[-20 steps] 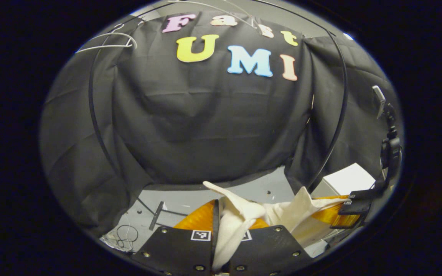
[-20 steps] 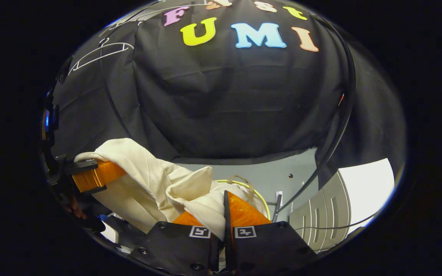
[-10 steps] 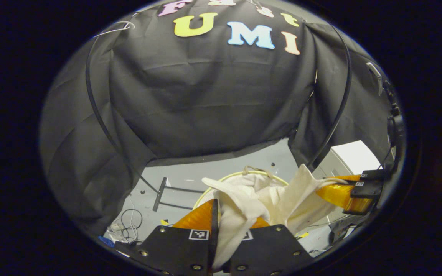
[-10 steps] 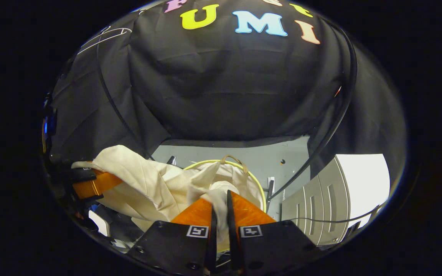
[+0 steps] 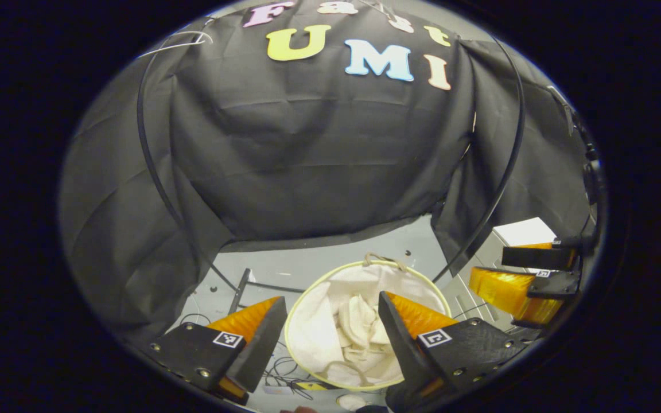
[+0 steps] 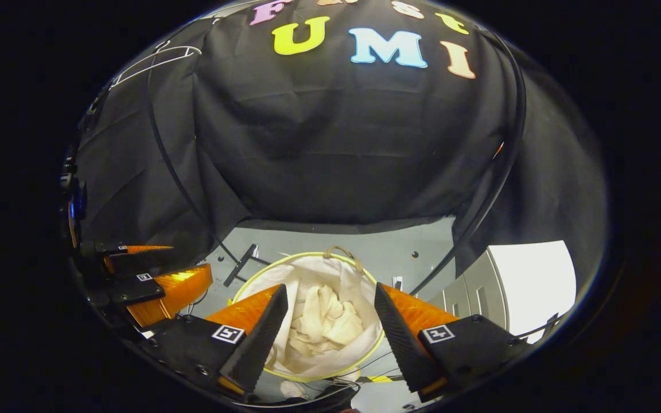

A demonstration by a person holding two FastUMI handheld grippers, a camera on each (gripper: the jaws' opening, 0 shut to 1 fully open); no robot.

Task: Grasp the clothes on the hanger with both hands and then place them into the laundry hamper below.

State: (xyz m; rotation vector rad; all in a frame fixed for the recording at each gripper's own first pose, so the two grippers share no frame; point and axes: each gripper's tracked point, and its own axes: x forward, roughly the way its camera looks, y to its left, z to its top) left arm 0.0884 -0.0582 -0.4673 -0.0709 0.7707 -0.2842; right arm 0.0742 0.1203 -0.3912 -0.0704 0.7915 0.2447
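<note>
Cream-coloured cloth garment (image 5: pixel 359 332) lies crumpled inside the round white fabric laundry hamper with a pale yellow rim (image 5: pixel 299 310), which stands on the grey floor (image 5: pixel 330 261) below both claws. Left gripper (image 5: pixel 330 318) hangs above the hamper with its jaws spread wide and nothing between them. Right gripper (image 6: pixel 327 307) does likewise, wide apart and empty, just beside the left one. Judging by this, the task looks essentially done: the garment is in the hamper and both claws have let go. Bunched into a heap, the garment has no clear long axis or pointing direction; its folds run roughly front to back.
</note>
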